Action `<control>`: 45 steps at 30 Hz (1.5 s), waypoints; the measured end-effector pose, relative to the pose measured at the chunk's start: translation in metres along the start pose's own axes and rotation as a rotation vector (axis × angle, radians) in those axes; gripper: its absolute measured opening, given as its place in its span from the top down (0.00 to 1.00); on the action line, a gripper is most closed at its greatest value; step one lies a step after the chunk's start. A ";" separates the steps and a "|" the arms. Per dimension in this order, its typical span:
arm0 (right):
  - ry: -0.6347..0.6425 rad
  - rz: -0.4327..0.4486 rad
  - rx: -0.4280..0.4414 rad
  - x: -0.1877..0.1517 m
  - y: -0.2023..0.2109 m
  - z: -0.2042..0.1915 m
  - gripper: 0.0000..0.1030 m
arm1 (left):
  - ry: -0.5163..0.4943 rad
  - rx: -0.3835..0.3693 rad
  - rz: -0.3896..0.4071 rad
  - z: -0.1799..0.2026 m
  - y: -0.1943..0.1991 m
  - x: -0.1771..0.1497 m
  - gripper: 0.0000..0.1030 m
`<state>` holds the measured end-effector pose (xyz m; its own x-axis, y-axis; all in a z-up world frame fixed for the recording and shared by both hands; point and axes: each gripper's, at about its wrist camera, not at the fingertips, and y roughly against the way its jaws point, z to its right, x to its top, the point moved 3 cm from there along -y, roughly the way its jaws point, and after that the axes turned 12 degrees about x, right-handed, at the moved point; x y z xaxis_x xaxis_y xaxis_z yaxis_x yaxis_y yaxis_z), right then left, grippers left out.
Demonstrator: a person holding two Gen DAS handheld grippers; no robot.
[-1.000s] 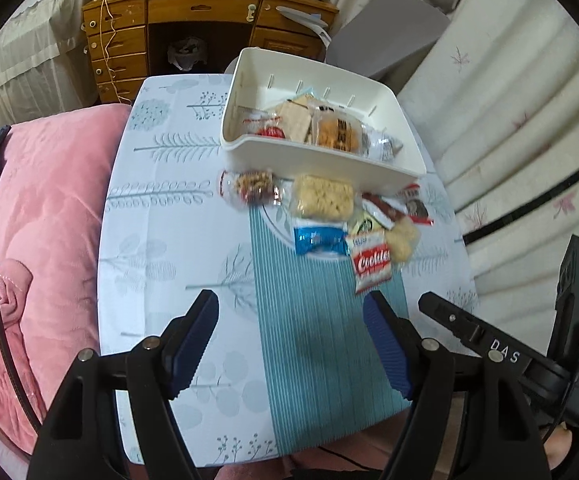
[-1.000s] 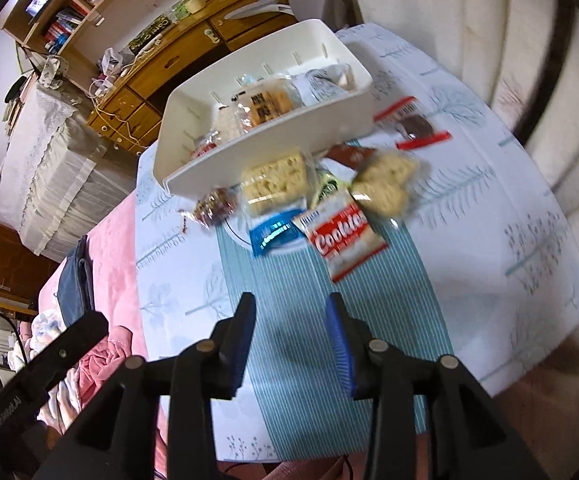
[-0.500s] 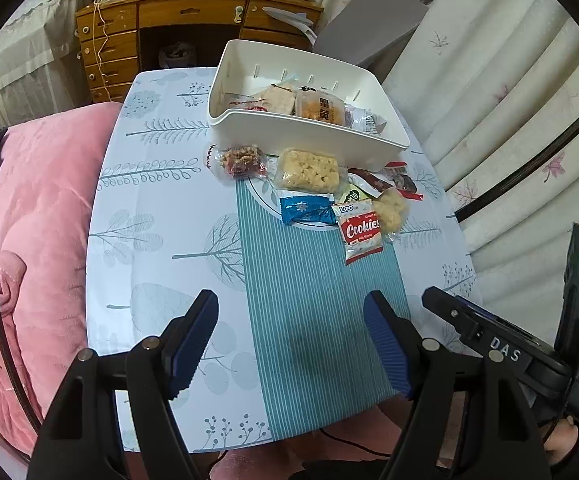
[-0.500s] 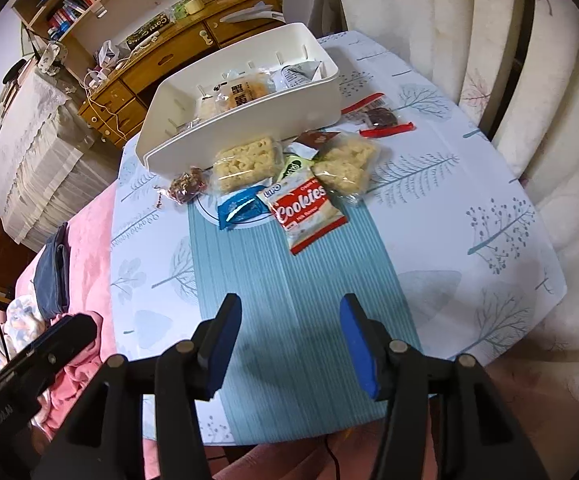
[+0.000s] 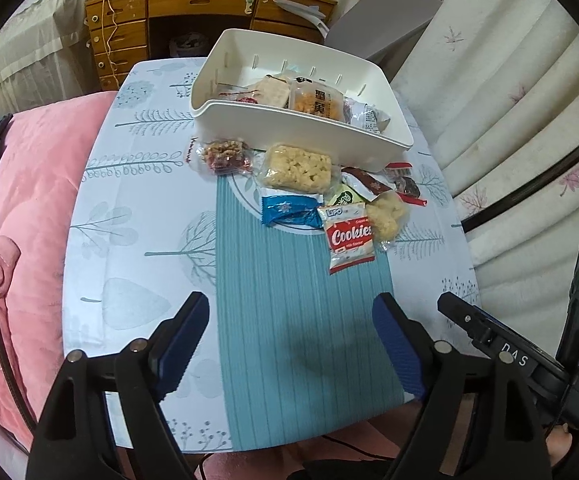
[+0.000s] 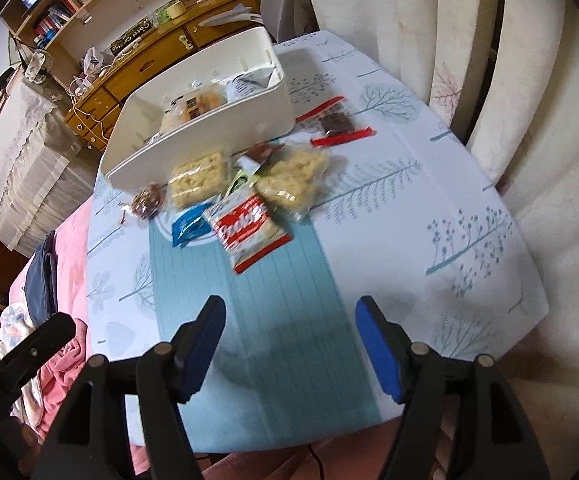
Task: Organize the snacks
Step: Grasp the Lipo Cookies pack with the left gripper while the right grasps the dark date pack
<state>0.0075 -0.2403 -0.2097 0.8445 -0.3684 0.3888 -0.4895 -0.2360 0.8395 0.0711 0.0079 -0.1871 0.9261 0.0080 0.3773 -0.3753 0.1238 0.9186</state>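
Hovering over the near edge of the desk (image 5: 137,240): left hand-held gripper (image 5: 291,344) and right hand-held gripper (image 6: 289,344), both released, nothing between the blue pads; jaws on both have just been opening. White bin (image 5: 289,136) sits toward the far edge, already holding several wrapped snacks, incl. an orange-labelled pack (image 5: 317,104). Loose snacks are clustered on the desk against the bin's near wall: nut-and-berry pack (image 5: 225,154) at the left end, rice crisp bar (image 5: 297,168) beside it, blue wrapper (image 5: 289,210) nearer the grippers, red "Cookies" pack (image 5: 349,238) nearest of all, a second puffed-rice pack (image 5: 387,212) just beside it, brown wrapper (image 5: 365,182) and green wrapper (image 5: 345,198) tucked between. Red-edged dark snack (image 6: 335,122) lies toward the right edge, by the bin's corner. Right view is slightly blurred.
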 end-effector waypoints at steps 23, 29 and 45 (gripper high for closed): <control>0.184 -0.014 0.071 0.126 -0.027 0.081 0.34 | 0.228 0.139 -0.105 0.089 -0.075 0.015 0.19; 0.203 -0.025 0.119 0.147 -0.049 0.086 0.34 | 0.247 0.177 -0.142 0.097 -0.099 0.018 0.19; 0.263 -0.094 0.094 0.174 -0.127 0.088 0.23 | 0.261 0.248 -0.219 0.106 -0.159 0.023 0.19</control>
<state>0.1975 -0.3535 -0.2823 0.9085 -0.0985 0.4062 -0.4140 -0.3452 0.8423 0.1477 -0.1173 -0.3125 0.9518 0.2635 0.1567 -0.1370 -0.0917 0.9863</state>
